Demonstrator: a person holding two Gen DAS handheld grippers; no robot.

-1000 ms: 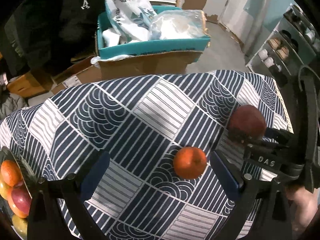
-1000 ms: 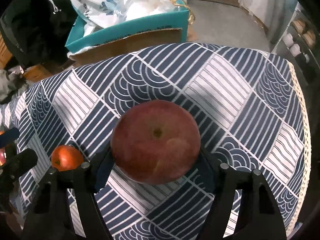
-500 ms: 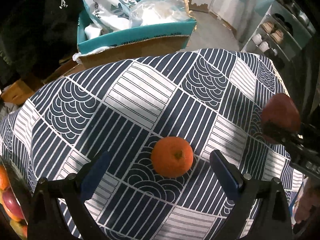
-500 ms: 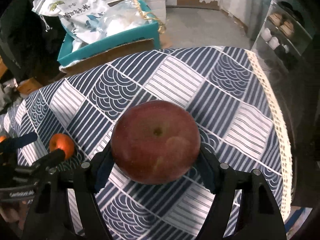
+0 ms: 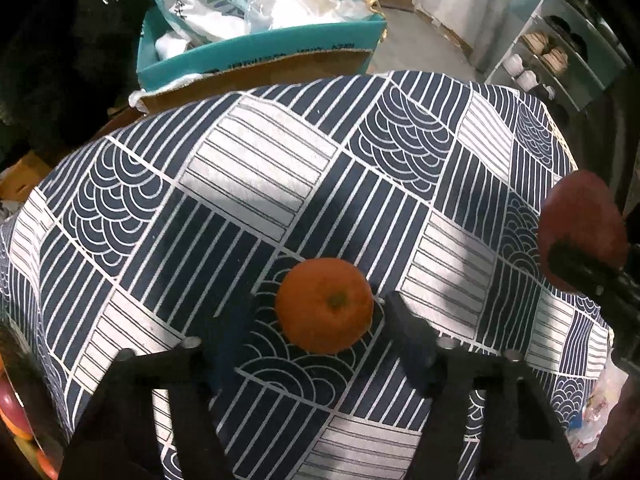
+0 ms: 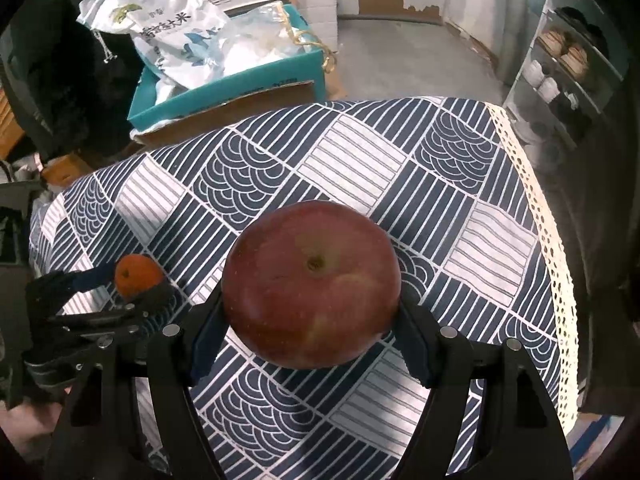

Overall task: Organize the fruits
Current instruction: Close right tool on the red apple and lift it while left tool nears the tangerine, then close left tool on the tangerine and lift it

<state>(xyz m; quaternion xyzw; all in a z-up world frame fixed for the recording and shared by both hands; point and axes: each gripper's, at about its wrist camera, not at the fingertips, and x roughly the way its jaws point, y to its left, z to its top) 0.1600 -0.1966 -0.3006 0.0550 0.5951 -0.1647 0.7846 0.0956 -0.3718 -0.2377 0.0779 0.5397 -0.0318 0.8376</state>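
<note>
Red apple (image 6: 311,284) is gripped clear of the cloth (image 6: 360,160) by the right gripper (image 6: 310,332); the orange (image 5: 325,305) is being closed on by the left gripper (image 5: 308,336), pads not yet pressing; placing remains.

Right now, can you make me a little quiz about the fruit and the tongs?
1. True or false: the right tongs hold a red apple.
2. What fruit sits between the left tongs as they close? A banana, B orange, C grapes.
3. Fill in: the orange rests on the striped ____.

Key: 1 true; 2 B; 3 tablecloth.
</note>
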